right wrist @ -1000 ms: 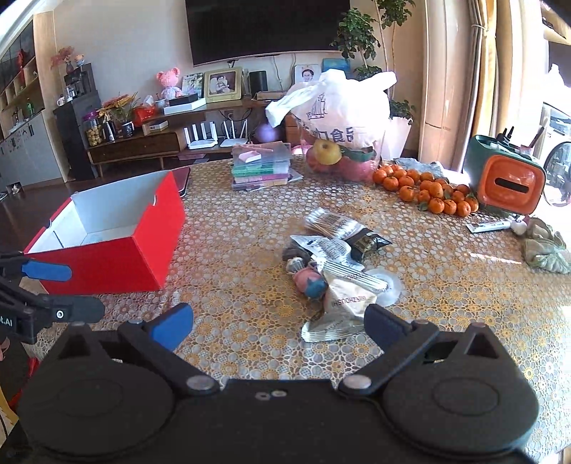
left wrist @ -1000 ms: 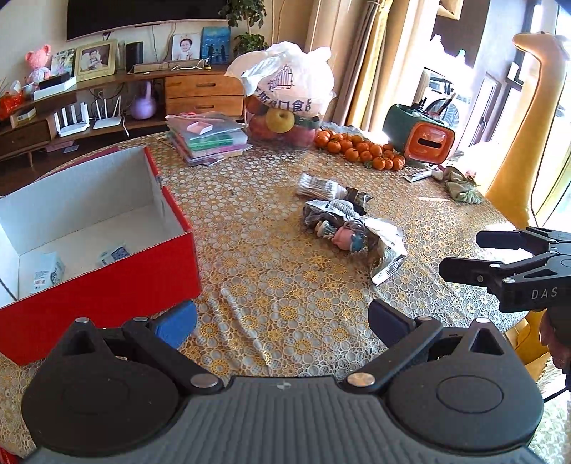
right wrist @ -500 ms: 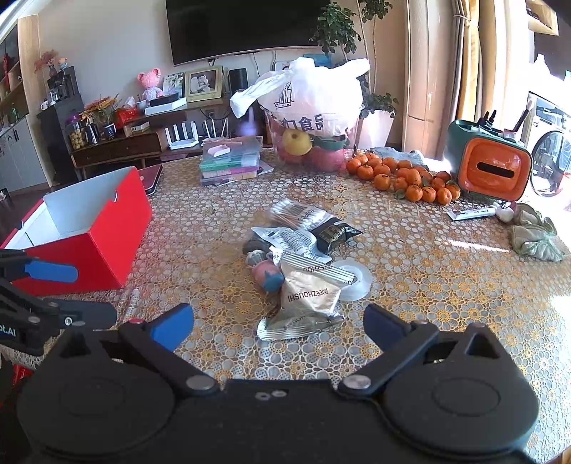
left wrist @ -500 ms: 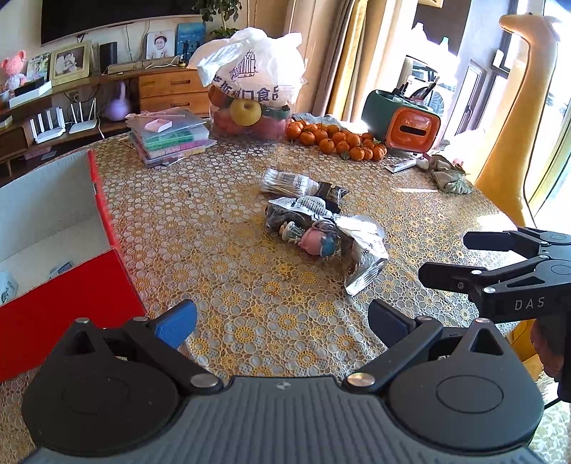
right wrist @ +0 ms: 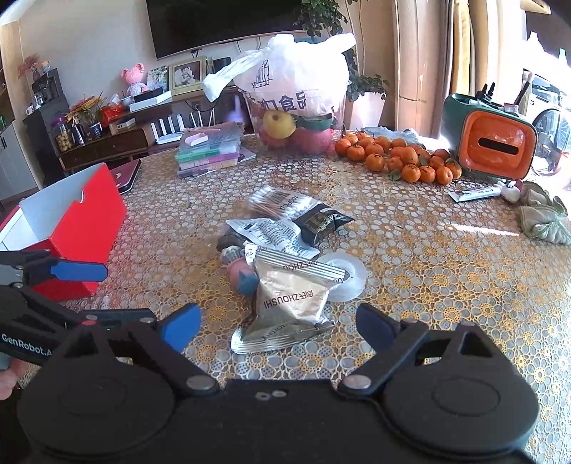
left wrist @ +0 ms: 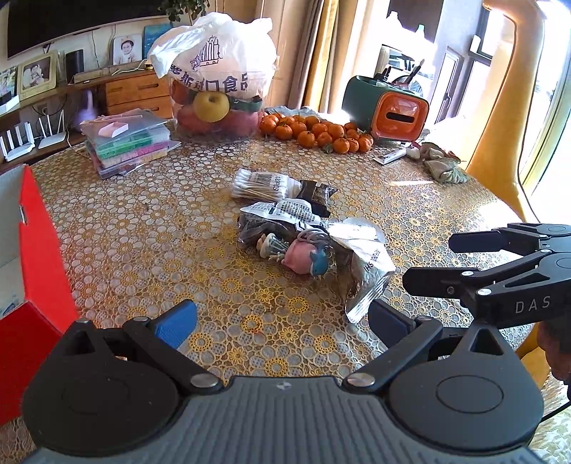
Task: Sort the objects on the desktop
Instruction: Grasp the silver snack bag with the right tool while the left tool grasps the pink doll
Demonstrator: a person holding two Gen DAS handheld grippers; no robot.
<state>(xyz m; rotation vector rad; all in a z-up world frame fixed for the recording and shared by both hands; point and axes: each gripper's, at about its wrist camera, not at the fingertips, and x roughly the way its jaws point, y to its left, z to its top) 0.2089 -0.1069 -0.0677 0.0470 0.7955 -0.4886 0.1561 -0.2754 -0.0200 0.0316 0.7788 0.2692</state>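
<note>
Red box (right wrist: 85, 217) beside snack pile (right wrist: 285, 257)

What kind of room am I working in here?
Most likely a home living or dining room: a wall television above a sideboard with framed photos, and a table in a lace-pattern cloth carrying a bag of fruit and loose tangerines.

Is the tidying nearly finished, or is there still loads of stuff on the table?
Still loads. Both grippers, left and right, are open and hold nothing. The silver packet, cotton swabs, black packet and pink toy lie heaped on the table. The red box waits beside them; its contents are hidden now.
</note>
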